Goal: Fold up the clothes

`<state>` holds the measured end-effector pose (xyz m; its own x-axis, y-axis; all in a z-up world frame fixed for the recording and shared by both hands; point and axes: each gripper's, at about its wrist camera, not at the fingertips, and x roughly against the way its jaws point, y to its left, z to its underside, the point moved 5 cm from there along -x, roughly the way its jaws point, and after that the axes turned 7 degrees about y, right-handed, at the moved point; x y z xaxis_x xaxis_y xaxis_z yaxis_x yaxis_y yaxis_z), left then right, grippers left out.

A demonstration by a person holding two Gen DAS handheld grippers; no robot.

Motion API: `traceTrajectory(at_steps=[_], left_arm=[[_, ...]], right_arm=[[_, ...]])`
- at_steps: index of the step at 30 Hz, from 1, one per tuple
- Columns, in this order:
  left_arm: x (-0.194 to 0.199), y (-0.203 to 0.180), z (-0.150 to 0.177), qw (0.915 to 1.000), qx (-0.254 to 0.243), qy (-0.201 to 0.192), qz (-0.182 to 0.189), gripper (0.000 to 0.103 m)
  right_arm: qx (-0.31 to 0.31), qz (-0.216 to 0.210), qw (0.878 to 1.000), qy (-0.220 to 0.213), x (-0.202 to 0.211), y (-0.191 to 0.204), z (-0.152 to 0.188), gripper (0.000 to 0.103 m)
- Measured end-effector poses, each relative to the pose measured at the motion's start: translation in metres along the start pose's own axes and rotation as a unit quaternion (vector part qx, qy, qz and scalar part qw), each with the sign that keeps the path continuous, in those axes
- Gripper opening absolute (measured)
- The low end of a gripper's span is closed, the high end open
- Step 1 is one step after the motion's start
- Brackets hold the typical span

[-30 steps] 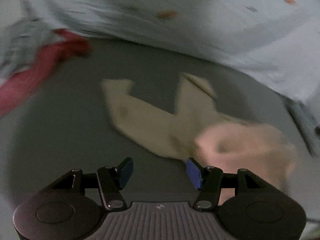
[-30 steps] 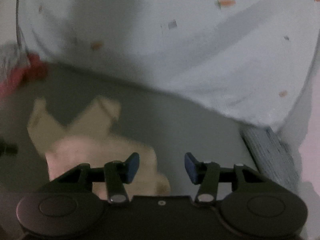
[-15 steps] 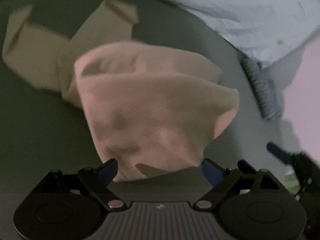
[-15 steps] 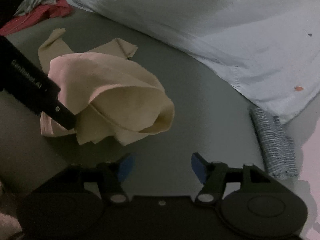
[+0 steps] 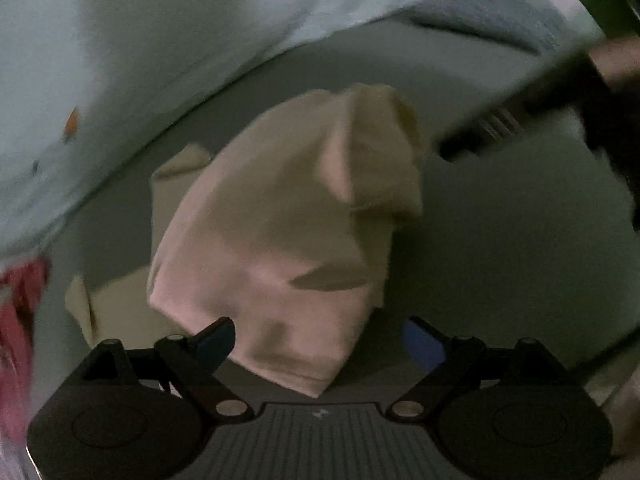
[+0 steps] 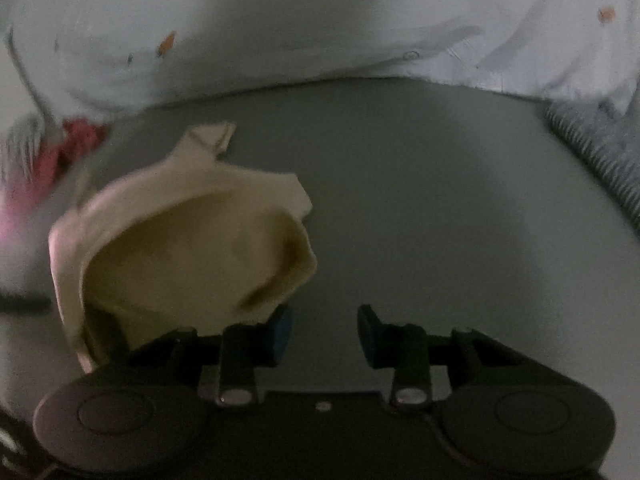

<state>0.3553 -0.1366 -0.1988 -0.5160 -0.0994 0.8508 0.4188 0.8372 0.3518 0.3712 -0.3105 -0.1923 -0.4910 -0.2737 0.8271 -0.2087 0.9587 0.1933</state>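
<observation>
Cloth fills the near field of the left claw [image 5: 316, 344], whose blue-padded fingers are spread wide apart with the hem of a cream garment [image 5: 280, 240] lying between them, not pinched. The right claw [image 6: 324, 334] is also held apart and empty, and the same garment [image 6: 180, 240] is seen just off its left finger, bunched and partly standing in a hollow curl. Whether that curl is propped up by anything cannot be told. The garment is judged light, soft and limp; it should slump wherever it is not supported, so a grip is best taken at a seamed edge or corner, such as the hem nearest the left claw, rather than on the loose middle. Beyond it the grey surface [image 6: 420, 200] is seen, then red clothing [image 6: 68, 144] far left, a striped grey fabric [image 6: 600, 148] far right, and a pale printed sheet [image 6: 320, 20] behind.
</observation>
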Motion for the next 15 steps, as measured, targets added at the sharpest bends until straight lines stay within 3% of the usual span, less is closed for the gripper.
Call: traceTrajectory(at_steps=[4,7,9,11,12,14,15], left_arm=[[-0.007,-0.011,-0.005,0.9954,-0.049,-0.020,-0.080,0.092],[-0.006,-0.004,0.001,0.9923,-0.051,-0.028,-0.110,0.089],[-0.009,-0.001,0.000,0.9888,-0.053,-0.033,-0.136,0.079],[-0.014,0.001,0.000,0.9855,-0.059,-0.034,-0.155,0.055],[-0.019,0.001,0.001,0.9836,-0.064,-0.032,-0.165,0.049],[-0.031,-0.001,0.001,0.9779,-0.089,-0.023,-0.188,0.025],[-0.032,0.002,0.001,0.9724,-0.106,-0.020,-0.207,0.022]], right_arm=[[-0.058,-0.043,0.997,-0.016,-0.002,-0.007,-0.012,0.046],[-0.049,-0.031,0.998,-0.011,-0.021,-0.005,-0.018,0.047],[-0.030,0.003,0.999,0.009,-0.035,0.001,-0.021,0.042],[-0.033,0.015,0.999,0.023,-0.047,0.002,-0.024,0.013],[-0.035,0.013,0.999,0.025,-0.049,0.002,-0.024,0.006],[-0.027,0.033,0.999,-0.016,-0.035,0.007,-0.028,0.002],[-0.022,0.043,0.998,-0.037,-0.027,0.010,-0.030,0.002]])
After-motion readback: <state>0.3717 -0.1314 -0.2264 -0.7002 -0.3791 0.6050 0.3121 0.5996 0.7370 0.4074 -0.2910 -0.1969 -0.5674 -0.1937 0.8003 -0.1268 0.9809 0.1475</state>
